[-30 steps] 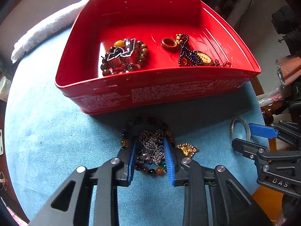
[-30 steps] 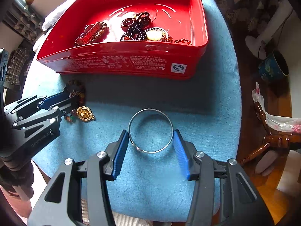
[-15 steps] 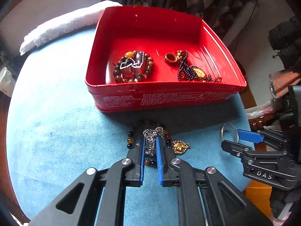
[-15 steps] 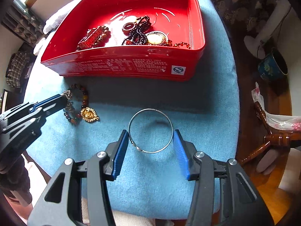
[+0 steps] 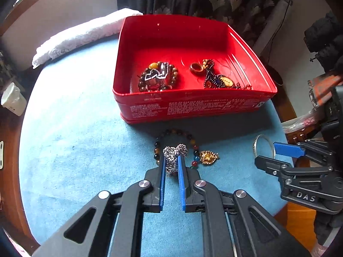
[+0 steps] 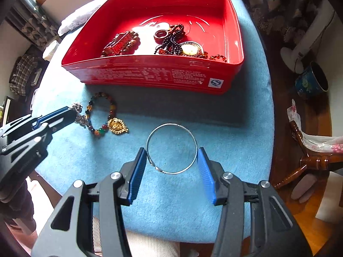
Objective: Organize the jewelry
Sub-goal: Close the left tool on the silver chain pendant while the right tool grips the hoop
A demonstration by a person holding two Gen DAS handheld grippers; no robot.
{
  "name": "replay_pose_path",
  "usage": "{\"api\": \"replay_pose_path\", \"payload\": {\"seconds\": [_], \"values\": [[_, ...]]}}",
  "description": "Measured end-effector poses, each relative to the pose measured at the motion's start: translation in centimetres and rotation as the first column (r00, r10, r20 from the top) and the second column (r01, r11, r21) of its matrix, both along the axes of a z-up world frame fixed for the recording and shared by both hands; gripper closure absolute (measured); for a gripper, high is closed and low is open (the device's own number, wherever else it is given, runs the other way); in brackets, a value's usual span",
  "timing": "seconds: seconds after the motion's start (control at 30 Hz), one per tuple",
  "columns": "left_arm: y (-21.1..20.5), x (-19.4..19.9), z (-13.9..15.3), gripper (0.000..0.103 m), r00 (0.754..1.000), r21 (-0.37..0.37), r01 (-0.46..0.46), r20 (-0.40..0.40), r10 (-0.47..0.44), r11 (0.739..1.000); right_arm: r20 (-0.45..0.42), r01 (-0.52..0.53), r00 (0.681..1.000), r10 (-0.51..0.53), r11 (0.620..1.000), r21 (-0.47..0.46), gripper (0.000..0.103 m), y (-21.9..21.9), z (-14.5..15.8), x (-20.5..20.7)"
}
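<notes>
Underneath, blue cloth (image 5: 75, 150) covers the round table (image 5: 12, 171).

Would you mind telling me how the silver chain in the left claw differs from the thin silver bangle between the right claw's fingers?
The silver chain is a bunched, knobbly clump; the thin silver bangle is one open, smooth hoop. The left claw is shut on the chain, while the right claw straddles the bangle; whether its fingers touch is unclear. Both are silver-coloured and outside the red tin.
</notes>
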State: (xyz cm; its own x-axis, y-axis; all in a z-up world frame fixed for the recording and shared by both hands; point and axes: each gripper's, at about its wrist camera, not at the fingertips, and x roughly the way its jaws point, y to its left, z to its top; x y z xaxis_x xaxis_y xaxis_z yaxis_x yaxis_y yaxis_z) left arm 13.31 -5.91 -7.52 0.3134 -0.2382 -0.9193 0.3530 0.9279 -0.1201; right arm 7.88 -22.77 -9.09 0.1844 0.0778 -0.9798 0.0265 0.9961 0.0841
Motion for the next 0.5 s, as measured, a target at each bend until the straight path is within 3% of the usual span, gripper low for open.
{"api": "replay_pose_path", "payload": {"seconds": [0.2,0.5], "values": [[0.1,-0.7,-0.7,0.092,1.000,0.020,0.008,-0.010,-0.008,1.000,-0.002,-0.003,1.000,0.003,1.000,-0.004,0.056,0.4,0.1,-0.3],[0.2,-1.3,0.4,0.093,1.000,0.006,0.023,0.009,-0.023,1.000,0.016,-0.007,1.000,0.008,1.000,-0.011,0.056,0.6,1.1,-0.6]]}}
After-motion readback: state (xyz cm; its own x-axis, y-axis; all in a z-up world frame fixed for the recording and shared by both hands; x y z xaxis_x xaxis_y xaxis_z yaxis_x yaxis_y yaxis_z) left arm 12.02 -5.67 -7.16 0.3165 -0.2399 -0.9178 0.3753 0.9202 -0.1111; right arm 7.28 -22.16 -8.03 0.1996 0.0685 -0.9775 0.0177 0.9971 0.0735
